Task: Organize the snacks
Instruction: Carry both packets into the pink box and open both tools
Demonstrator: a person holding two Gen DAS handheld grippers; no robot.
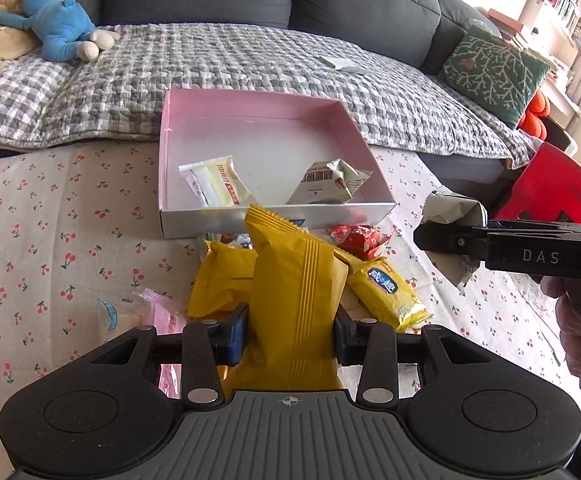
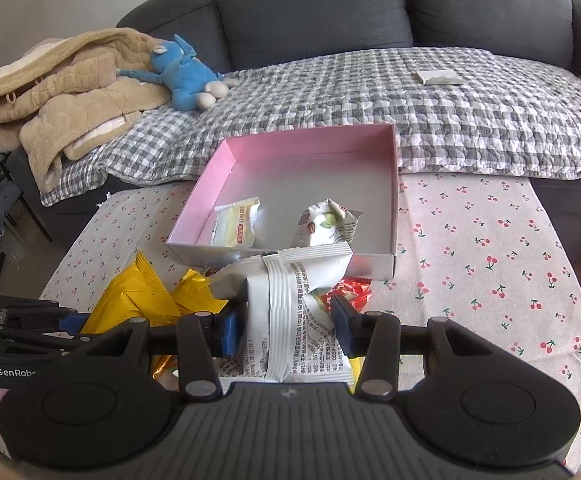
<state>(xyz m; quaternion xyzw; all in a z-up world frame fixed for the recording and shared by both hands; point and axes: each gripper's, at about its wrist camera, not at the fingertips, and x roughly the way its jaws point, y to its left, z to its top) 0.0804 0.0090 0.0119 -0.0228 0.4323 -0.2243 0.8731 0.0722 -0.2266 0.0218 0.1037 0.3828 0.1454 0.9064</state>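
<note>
My left gripper (image 1: 290, 330) is shut on a yellow snack packet (image 1: 296, 280) and holds it upright above a pile of snacks, just in front of the pink box (image 1: 250, 108). My right gripper (image 2: 288, 326) is shut on a white snack packet (image 2: 290, 304); it shows in the left wrist view (image 1: 450, 240) to the right of the box. The pink box (image 2: 226, 160) holds a cream packet (image 1: 216, 182) (image 2: 238, 224) and a white packet (image 1: 330, 184) (image 2: 328, 224).
More yellow packets (image 1: 386, 294) (image 2: 142, 300), a red packet (image 1: 356, 238) (image 2: 350, 292) and pink packets (image 1: 162, 312) lie on the cherry-print tablecloth (image 1: 50, 240). Behind is a grey sofa with a checked quilt (image 1: 250, 60), a blue plush toy (image 1: 58, 20) and a green cushion (image 1: 494, 68).
</note>
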